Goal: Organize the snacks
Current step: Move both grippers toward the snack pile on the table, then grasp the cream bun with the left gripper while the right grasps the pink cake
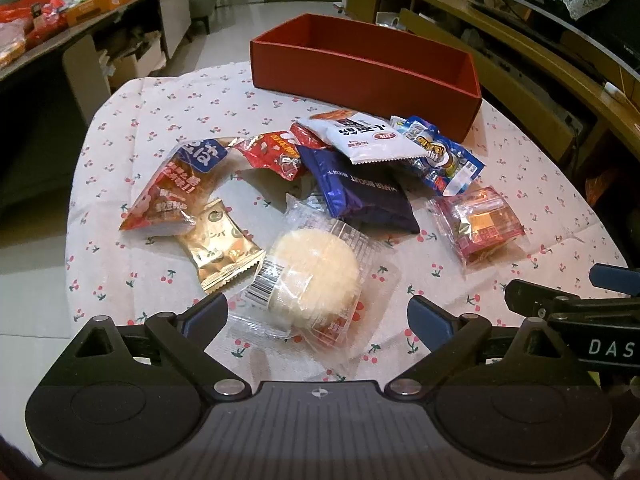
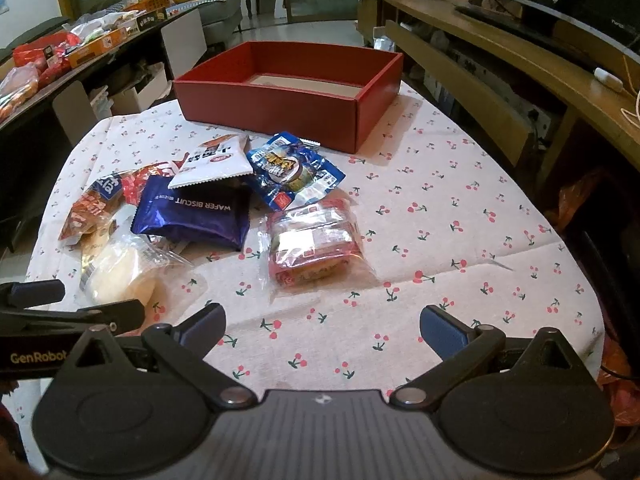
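Note:
Several wrapped snacks lie in a loose pile on the cherry-print tablecloth [image 2: 440,208]. A clear-wrapped round white cake [image 1: 312,276] lies nearest my left gripper [image 1: 318,316], which is open with the cake's wrapper between its fingertips. A dark blue wafer biscuit pack [image 1: 360,188] [image 2: 196,216], a pink-wrapped pastry [image 1: 478,222] [image 2: 316,240], a white pack [image 1: 360,136], a blue pack [image 2: 292,172], a gold pack [image 1: 220,246] and an orange-red pack [image 1: 176,192] lie around. An empty red box [image 1: 372,68] [image 2: 288,96] stands behind the pile. My right gripper [image 2: 322,326] is open and empty over bare cloth.
A dark side table [image 1: 60,32] with more snack packs stands at the left. A wooden TV cabinet [image 2: 520,64] runs along the right. The table edge curves close on both sides. The other gripper shows at each view's edge.

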Tool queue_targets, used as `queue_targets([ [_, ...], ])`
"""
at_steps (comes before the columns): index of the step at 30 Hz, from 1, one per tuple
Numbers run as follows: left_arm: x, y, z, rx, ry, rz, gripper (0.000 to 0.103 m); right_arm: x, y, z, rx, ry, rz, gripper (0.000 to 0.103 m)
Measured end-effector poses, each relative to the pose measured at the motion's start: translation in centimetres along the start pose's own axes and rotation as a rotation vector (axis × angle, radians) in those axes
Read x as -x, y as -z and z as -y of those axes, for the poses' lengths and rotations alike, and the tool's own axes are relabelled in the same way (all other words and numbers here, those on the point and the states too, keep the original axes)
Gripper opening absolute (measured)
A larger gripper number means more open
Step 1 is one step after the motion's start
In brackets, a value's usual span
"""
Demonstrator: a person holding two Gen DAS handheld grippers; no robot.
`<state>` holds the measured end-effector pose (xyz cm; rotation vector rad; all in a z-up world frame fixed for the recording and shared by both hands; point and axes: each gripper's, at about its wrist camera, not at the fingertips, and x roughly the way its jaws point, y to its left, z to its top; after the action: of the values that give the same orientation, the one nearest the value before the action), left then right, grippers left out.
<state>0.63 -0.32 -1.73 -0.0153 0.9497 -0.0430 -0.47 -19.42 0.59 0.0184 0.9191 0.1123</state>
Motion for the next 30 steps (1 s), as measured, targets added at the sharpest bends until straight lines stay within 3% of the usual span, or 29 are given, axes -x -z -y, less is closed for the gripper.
queue_targets([
  [17, -2.4, -2.3, 1.0, -0.110, 0.000, -0.029, 0.101, -1.5, -2.5, 2.3, -0.061, -0.010, -0.017, 0.103],
  [26, -4.8, -2.5, 1.0, -0.125, 0.009, -0.095, 0.101, -5.7, -5.7, 1.3, 0.078, -0.006, -0.062, 0.103],
  [30, -5.5, -2.4, 0.5, -0.098, 0.024, -0.131, 0.101, -8.4, -6.6, 1.1, 0.101, -0.046, -0.129, 0.103],
])
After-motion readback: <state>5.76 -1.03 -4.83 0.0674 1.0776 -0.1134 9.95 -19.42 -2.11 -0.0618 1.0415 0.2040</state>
